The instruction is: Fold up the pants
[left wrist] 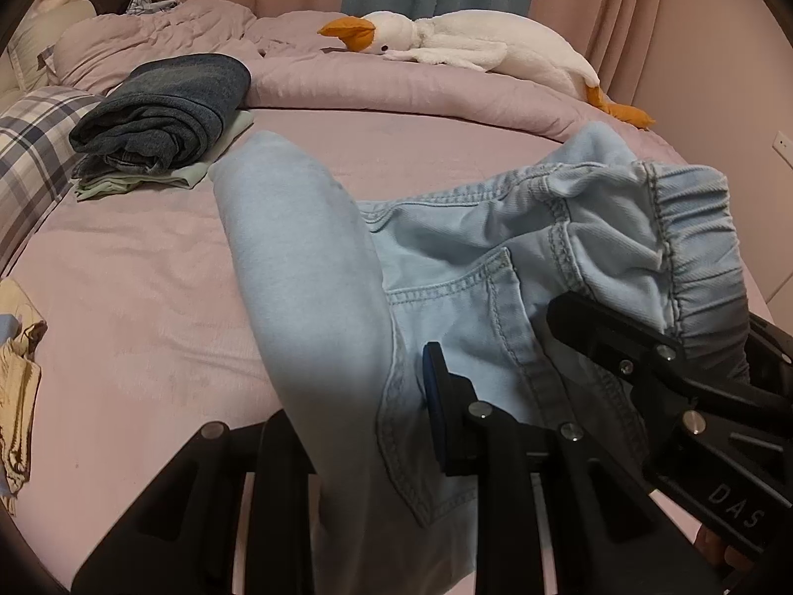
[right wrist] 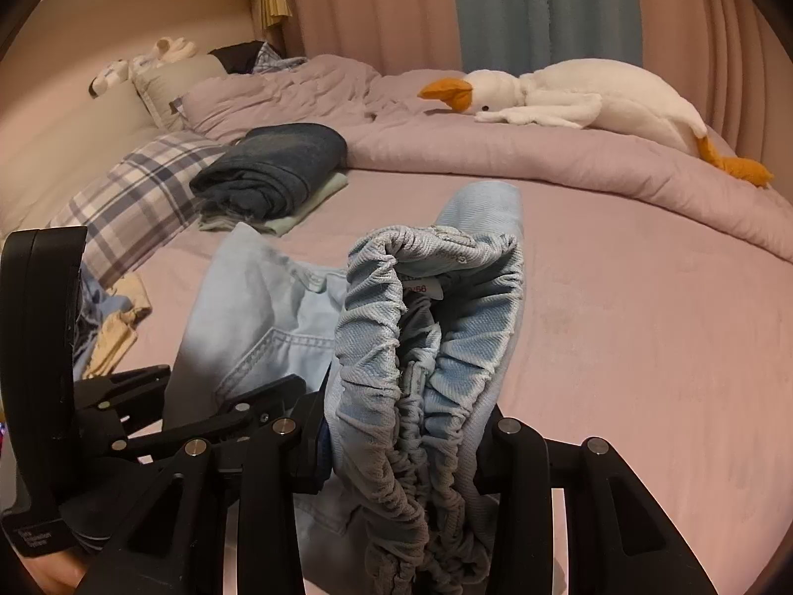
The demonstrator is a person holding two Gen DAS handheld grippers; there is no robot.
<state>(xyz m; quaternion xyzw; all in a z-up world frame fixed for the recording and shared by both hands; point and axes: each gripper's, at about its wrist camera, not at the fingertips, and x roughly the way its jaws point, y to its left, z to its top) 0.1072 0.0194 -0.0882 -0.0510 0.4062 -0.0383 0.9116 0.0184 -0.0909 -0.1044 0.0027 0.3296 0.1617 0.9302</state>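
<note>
Nearest us, the right gripper (right wrist: 401, 441) clamps the bunched elastic waistband of the pale pants (right wrist: 277, 307), held above the bed (right wrist: 619, 297); the left gripper (left wrist: 347, 446) pinches the seat. We judge the thick gather could slip free. Legible: "DAS" on the right gripper; waistband tag unreadable.

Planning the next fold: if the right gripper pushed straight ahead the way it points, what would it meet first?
Probably bare pink bed sheet beyond the light blue pants it holds; depth is uncertain.
</note>
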